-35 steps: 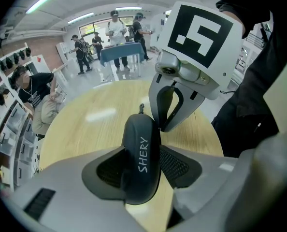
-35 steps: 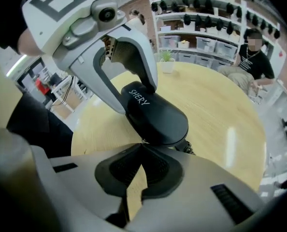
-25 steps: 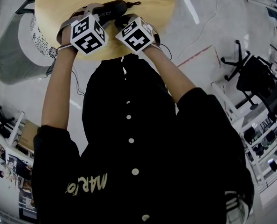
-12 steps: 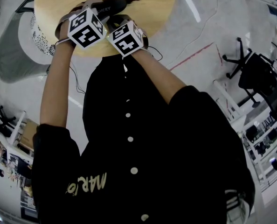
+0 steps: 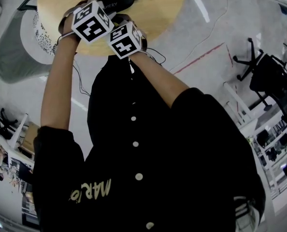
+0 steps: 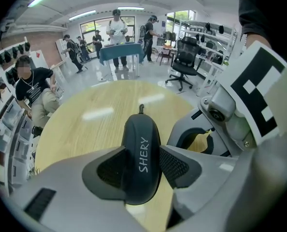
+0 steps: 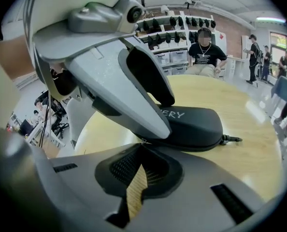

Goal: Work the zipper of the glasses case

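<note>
— Sideways, toward the left gripper (image 6: pixel 142 154), the right gripper (image 7: pixel 142 144) has been brought along the table's near edge. Why is the case held so?
— The glasses case (image 7: pixel 192 124) is clamped across its middle by the left jaws, presumably so that it is steadied on the table (image 6: pixel 95 110). The right jaws are pressed together at its seam; whether anything is pinched there cannot be told.
— Its look?
— Black, domed, marked with white lettering (image 6: pixel 143 154), a small loop (image 7: pixel 230 139) at the far end; it is judged zipped shut.
</note>
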